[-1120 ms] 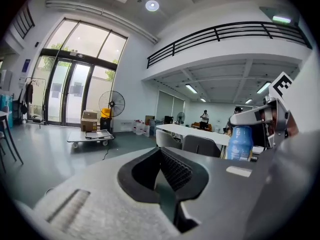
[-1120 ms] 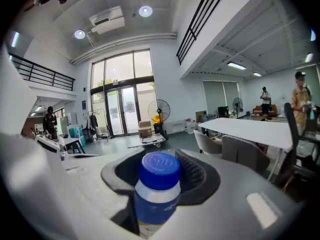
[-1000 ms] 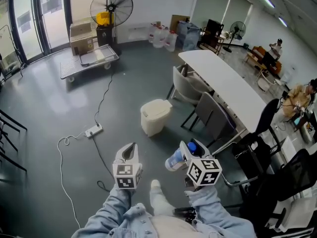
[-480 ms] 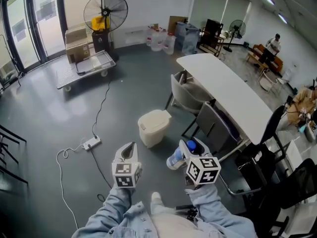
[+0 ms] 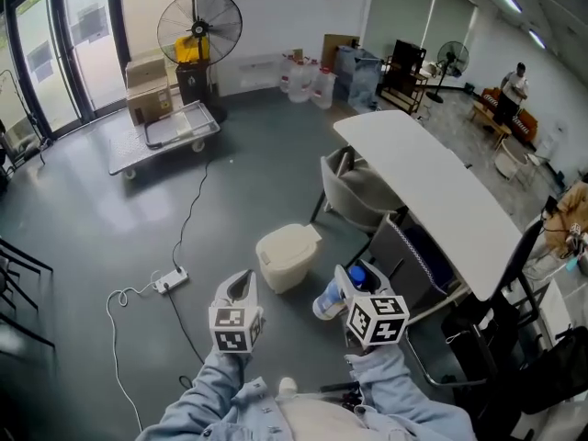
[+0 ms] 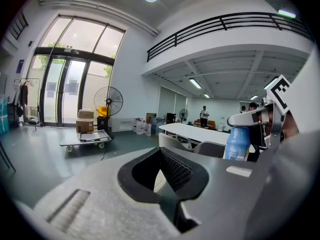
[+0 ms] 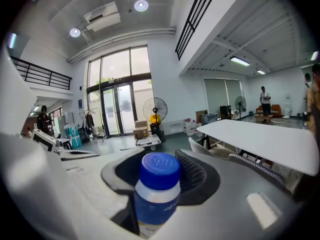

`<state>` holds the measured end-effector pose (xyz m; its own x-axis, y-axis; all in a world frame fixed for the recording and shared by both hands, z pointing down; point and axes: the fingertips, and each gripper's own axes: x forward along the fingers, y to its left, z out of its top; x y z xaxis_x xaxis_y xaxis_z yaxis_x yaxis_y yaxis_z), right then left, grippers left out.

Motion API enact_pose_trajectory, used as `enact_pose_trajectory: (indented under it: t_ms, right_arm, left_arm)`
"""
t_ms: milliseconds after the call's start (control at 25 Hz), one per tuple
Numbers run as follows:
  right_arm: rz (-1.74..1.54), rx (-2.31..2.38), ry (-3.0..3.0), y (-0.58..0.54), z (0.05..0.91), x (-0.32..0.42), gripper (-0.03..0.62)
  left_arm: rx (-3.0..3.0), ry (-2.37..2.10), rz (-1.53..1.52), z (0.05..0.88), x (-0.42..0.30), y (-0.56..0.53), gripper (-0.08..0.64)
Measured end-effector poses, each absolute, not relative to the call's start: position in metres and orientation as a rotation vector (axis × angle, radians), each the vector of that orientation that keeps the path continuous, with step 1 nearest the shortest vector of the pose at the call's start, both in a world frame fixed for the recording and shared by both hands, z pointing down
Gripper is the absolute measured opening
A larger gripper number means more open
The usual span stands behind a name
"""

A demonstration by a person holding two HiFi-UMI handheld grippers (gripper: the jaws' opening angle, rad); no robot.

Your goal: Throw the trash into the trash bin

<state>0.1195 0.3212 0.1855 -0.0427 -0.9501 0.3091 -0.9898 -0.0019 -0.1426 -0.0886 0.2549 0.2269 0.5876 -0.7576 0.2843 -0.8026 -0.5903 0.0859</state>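
Bottle point(image 7: 158, 186): small plastic, blue screw cap, white band under the cap, blue label below. It is in the air over the floor, pinched in the right claw point(image 5: 345, 281), one pad on each side of the body. In the head view it is tilted, cap at 1 o'clock, base at 7 o'clock. Cap top has embossed marks and the label has pale print; both too blurred to read.

Left claw point(image 5: 242, 278): tips pressed together, nothing between them, held beside the right claw at 9 o'clock. Both claws carry cubes with black-and-white square markers. Denim sleeves behind them.

Bin point(image 5: 288, 255): cream, lid down, standing on the floor at 11 o'clock from the bottle, near but apart.

Floor point(image 5: 101, 200): dark grey, smooth, glossy, window glare on it. White power strip point(image 5: 172, 280) with a cable at 9 o'clock of the bin.

Room: large open hall. Long white bench point(image 5: 432, 191) at 2 o'clock, grey chairs point(image 5: 354, 186) tucked at its near side. Flat cart point(image 5: 163, 134) at 11 o'clock with cardboard boxes point(image 5: 147, 88) at its far end. Tall fan point(image 5: 198, 28) behind it, glass doors point(image 5: 55, 49) at 10 o'clock. Water jugs point(image 5: 308, 83) by the far wall. A person point(image 5: 514, 85) stands far off at 2 o'clock.
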Motion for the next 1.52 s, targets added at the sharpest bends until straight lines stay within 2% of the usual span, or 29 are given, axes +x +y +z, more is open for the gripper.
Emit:
enact_pose_trajectory:
  t_ms: [560,1080,1360,1520]
  right_arm:
    - [0.593,2.089,-2.066,0.238,0.225,0.161,0.189]
    - [0.508,2.232,-1.927,0.112,0.186,0.169,0.190]
    - [0.439,2.261,-1.880,0.056,0.187,0.167,0.189]
    - [0.510,2.234,-1.877,0.034,0.206,0.175,0.189]
  left_arm:
    - [2.529,-1.274,0.339,0.257,-0.061,0.161,0.008]
    - [2.585,-1.151,0.258,0.227,-0.049,0.004,0.008]
    - [2.553,-1.104,0.277,0.248,-0.052,-0.057,0.008]
    - [2.524,-1.063,0.340,0.271,-0.042,-0.070,0.008]
